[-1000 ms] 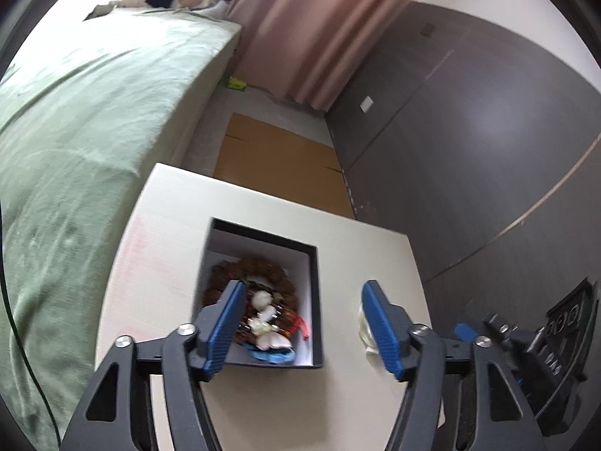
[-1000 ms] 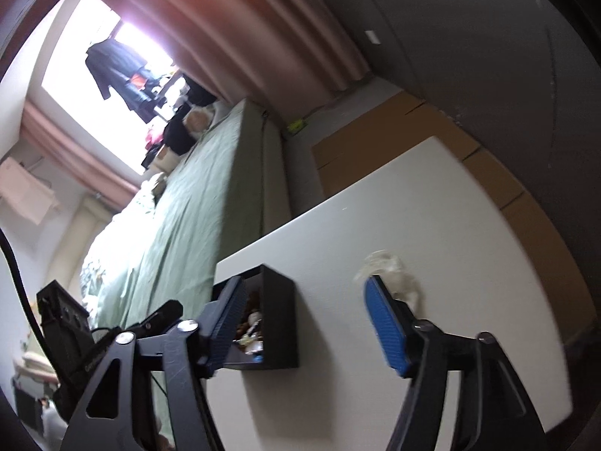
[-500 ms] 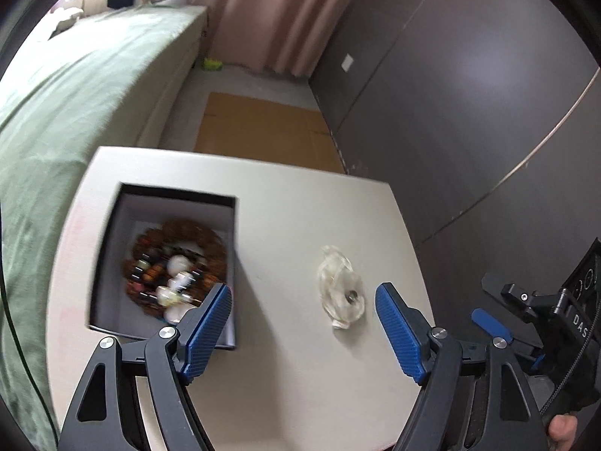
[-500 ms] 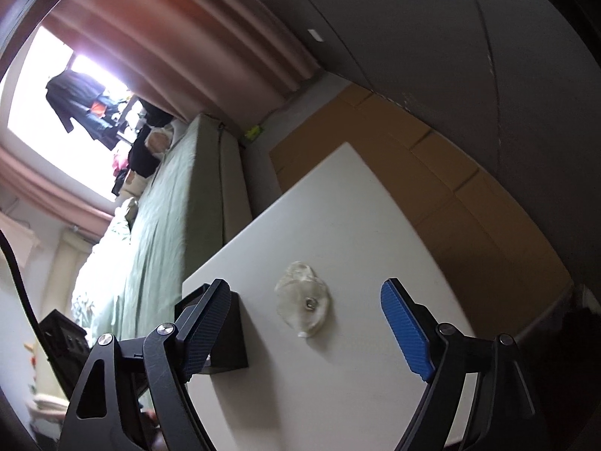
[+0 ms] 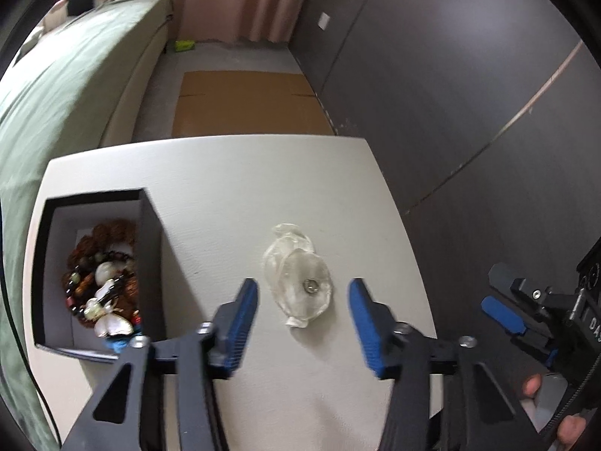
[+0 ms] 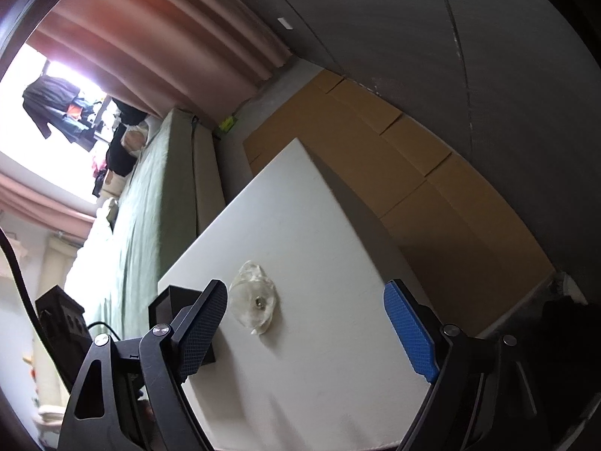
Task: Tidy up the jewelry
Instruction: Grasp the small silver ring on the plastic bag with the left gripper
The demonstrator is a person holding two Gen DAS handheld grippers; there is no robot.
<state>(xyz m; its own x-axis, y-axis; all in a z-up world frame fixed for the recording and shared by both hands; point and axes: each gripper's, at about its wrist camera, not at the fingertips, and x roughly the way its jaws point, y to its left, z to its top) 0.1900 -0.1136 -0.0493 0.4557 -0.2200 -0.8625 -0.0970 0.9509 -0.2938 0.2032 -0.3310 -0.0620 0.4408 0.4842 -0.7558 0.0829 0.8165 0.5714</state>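
Note:
A small clear plastic bag with a tiny metal piece inside lies on the white table. My left gripper is open, its blue pads either side of the bag, just short of it. A black box at the table's left holds bead bracelets and shell pieces. My right gripper is open and empty above the table; the bag lies between its fingers, nearer the left one, and the box sits behind that finger. The right gripper shows at the far right of the left wrist view.
A green bed runs along the table's left side. Flattened cardboard lies on the floor beyond the table. A dark wall stands to the right. Pink curtains hang at the back.
My left gripper has swung from above the box to the right and now frames the bag, its jaws somewhat narrower. My right gripper has turned so the bag sits between its fingers.

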